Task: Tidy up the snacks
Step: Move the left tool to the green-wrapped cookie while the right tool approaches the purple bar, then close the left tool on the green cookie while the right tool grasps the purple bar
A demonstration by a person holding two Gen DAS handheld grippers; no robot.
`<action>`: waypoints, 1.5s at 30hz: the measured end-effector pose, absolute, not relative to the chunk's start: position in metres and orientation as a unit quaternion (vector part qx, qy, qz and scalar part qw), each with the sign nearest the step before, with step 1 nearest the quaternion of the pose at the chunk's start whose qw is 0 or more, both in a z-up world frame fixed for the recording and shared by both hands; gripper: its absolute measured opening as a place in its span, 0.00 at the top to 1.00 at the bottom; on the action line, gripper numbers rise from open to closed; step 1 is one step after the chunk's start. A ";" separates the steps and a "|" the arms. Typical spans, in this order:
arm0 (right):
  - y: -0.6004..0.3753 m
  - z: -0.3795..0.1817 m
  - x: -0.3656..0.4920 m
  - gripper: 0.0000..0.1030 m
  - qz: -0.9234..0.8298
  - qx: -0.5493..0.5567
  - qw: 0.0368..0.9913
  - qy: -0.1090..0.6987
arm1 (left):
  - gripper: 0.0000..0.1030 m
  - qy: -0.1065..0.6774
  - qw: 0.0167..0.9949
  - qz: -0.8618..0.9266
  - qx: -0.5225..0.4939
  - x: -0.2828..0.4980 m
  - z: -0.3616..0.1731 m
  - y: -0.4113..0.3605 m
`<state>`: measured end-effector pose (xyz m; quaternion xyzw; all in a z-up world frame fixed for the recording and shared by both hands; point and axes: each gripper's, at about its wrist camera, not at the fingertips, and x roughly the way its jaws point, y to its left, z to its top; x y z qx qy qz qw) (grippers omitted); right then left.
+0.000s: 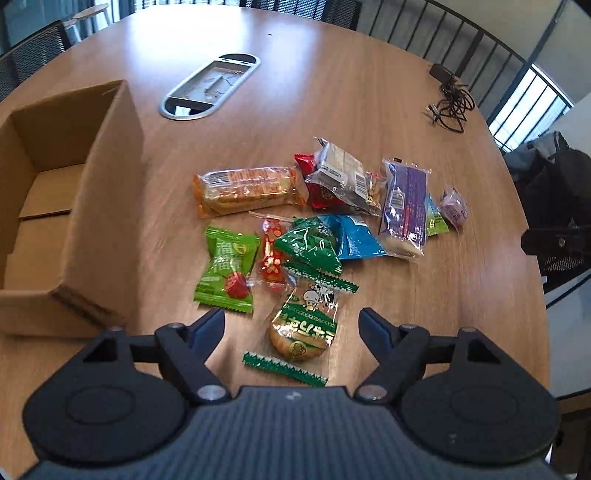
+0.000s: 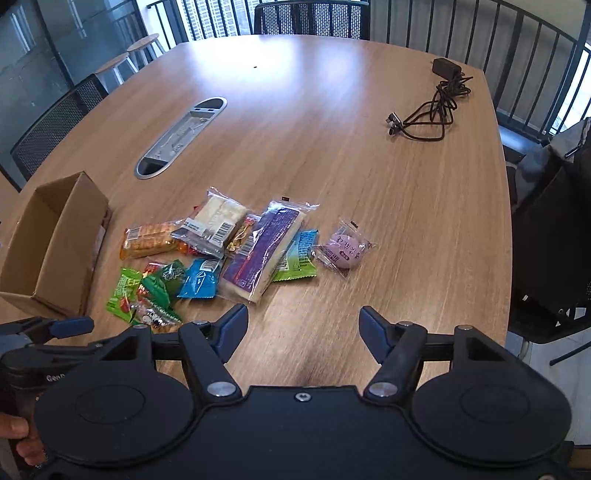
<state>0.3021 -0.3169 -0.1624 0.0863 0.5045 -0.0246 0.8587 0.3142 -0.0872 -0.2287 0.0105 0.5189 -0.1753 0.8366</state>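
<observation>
A pile of wrapped snacks lies on the wooden table (image 1: 332, 92). My left gripper (image 1: 291, 325) is open, its jaws on either side of a round cake in a green-edged clear wrapper (image 1: 301, 332). A green strawberry packet (image 1: 225, 269) lies just left of it, an orange biscuit pack (image 1: 247, 188) behind. An open cardboard box (image 1: 74, 206) stands at the left. My right gripper (image 2: 303, 325) is open and empty, near a purple bar (image 2: 264, 247) and a pink round sweet (image 2: 345, 247). The box (image 2: 55, 243) shows at the left there.
A metal cable hatch (image 1: 210, 85) is set in the table's middle. A black charger with coiled cable (image 2: 436, 107) lies at the far right. Black chairs (image 2: 310, 18) and a railing ring the table. A dark bag (image 2: 546, 221) sits on a chair at the right.
</observation>
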 end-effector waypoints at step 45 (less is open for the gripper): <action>-0.255 -0.242 0.384 0.69 -0.065 0.095 0.827 0.550 | 0.55 0.518 0.835 -0.178 -0.061 0.350 -0.209 -0.060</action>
